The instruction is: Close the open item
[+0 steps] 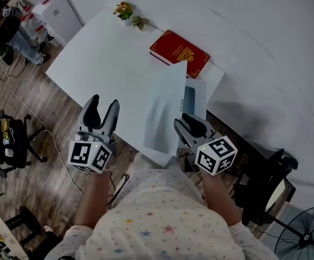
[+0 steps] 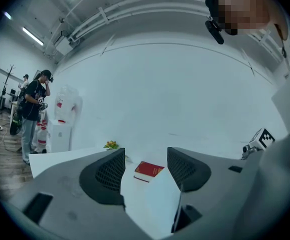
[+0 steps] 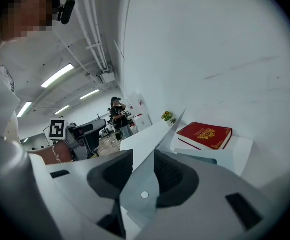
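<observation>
A pale grey-blue folder lies open at the white table's (image 1: 103,64) right front. Its cover (image 1: 165,110) is lifted and stands steeply up from the lower half (image 1: 196,97). My right gripper (image 1: 185,122) is shut on the cover's near edge. In the right gripper view the cover (image 3: 150,156), with a small white snap dot, runs between the jaws of that gripper (image 3: 141,173). My left gripper (image 1: 104,110) is open and holds nothing, hanging over the table's front edge to the cover's left. The left gripper view has the cover (image 2: 157,199) just right of the open gripper (image 2: 145,170).
A red book (image 1: 180,53) lies behind the folder near the wall. A small flower pot (image 1: 124,10) stands at the table's far corner. White cabinet (image 1: 57,12) at the back left, black chairs (image 1: 8,137) on the floor left, a fan (image 1: 303,234) lower right.
</observation>
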The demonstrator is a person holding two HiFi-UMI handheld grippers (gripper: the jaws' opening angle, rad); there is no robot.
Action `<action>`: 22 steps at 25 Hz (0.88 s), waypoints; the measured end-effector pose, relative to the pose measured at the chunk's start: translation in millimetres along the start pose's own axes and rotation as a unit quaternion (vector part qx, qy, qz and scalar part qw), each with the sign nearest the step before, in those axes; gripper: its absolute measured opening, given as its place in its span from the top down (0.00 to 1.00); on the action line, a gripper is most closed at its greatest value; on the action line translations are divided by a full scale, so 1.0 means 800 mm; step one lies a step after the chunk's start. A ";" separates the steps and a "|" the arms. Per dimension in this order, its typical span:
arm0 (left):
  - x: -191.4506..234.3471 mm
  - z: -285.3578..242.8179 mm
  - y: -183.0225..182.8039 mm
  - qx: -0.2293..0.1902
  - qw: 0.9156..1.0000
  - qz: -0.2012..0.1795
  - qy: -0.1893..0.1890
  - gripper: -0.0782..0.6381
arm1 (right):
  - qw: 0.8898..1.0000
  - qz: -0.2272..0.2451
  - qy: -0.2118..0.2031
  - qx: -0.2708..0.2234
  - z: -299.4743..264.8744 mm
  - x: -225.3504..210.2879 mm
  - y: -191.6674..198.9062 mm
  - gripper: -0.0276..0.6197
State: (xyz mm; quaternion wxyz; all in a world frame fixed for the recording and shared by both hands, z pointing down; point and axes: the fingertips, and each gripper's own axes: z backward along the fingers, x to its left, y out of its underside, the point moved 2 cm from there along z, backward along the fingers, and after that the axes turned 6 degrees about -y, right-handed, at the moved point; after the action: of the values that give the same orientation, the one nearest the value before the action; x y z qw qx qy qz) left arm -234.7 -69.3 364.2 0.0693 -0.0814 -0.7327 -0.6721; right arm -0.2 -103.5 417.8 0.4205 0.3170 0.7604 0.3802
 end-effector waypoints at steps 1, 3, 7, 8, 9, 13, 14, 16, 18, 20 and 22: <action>-0.003 -0.002 0.003 0.003 1.000 0.000 0.004 0.55 | 1.000 -0.003 0.004 0.001 0.003 -0.004 0.003 0.76; -0.010 -0.006 0.010 0.010 1.000 0.001 0.012 0.55 | 1.000 -0.007 0.011 0.006 0.009 -0.009 0.008 0.76; -0.021 -0.015 0.018 0.017 1.000 0.000 0.025 0.55 | 1.000 -0.016 0.022 0.006 0.017 -0.016 0.018 0.79; -0.024 -0.017 0.019 0.018 0.999 -0.001 0.028 0.55 | 1.000 -0.017 0.026 0.004 0.020 -0.019 0.020 0.80; -0.027 -0.019 0.020 0.019 0.999 -0.001 0.030 0.55 | 0.999 -0.019 0.031 0.002 0.022 -0.023 0.021 0.80; -0.034 -0.025 0.026 0.025 0.999 -0.003 0.036 0.55 | 0.999 -0.022 0.048 0.001 0.030 -0.038 0.027 0.83; -0.036 -0.027 0.028 0.027 0.999 -0.003 0.037 0.55 | 0.998 -0.023 0.051 0.003 0.031 -0.042 0.028 0.83; -0.040 -0.032 0.033 0.032 0.999 -0.004 0.042 0.55 | 0.998 -0.027 0.056 0.008 0.034 -0.050 0.032 0.83; -0.043 -0.035 0.038 0.036 0.998 -0.004 0.045 0.55 | 0.998 -0.029 0.062 0.010 0.038 -0.058 0.035 0.84; -0.045 -0.040 0.043 0.042 0.998 -0.004 0.046 0.55 | 0.997 -0.031 0.066 0.013 0.041 -0.064 0.037 0.85; -0.046 -0.046 0.051 0.051 0.998 -0.004 0.046 0.55 | 0.997 -0.034 0.071 0.016 0.043 -0.070 0.040 0.85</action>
State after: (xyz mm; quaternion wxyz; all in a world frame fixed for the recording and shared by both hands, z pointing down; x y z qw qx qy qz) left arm -190.5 -103.6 399.3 0.1047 -0.0438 -0.7624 -0.6371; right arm 60.0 -121.5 455.1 0.3729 0.2698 0.8044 0.3756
